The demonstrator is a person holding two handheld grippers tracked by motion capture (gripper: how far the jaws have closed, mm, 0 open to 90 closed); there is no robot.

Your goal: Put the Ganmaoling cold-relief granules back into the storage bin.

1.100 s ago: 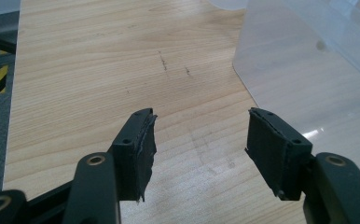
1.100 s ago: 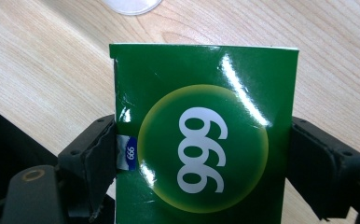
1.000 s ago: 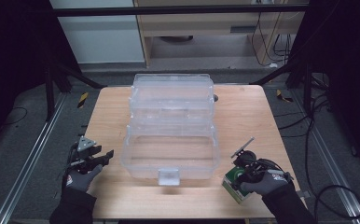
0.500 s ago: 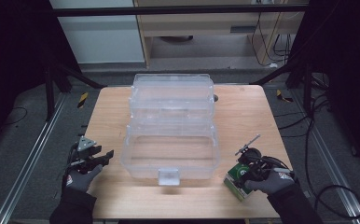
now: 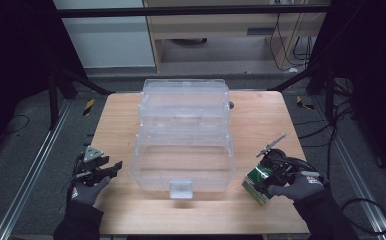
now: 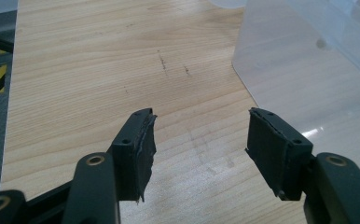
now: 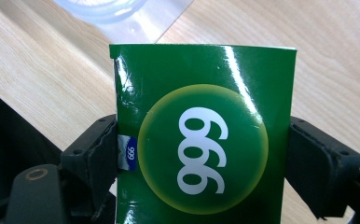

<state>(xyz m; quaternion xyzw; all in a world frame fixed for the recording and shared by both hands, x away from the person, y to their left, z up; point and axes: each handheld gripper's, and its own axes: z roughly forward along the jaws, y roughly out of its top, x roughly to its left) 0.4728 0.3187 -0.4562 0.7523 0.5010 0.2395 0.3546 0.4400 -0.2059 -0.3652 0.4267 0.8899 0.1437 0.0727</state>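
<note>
A clear plastic tiered box [image 5: 183, 132] stands open in the middle of the wooden table [image 5: 261, 120]. My right gripper [image 5: 257, 182] is at the table's front right, shut on a green carton [image 5: 255, 181] marked 999. In the right gripper view the green carton [image 7: 201, 135] sits squeezed between both pads. My left gripper [image 5: 112, 167] rests at the front left, just beside the box's near corner, jaws open. In the left gripper view its fingers [image 6: 136, 149] stand wide apart over bare wood, with the box wall [image 6: 308, 70] to the right.
The box's front latch [image 5: 180, 190] juts toward the table's near edge. Black frame posts [image 5: 56, 80] stand beside the table at left and right, and cables [image 5: 331, 130] trail over the floor at the right.
My right gripper has lifted the green carton a little off the table and tilted it. The left gripper has stayed put.
</note>
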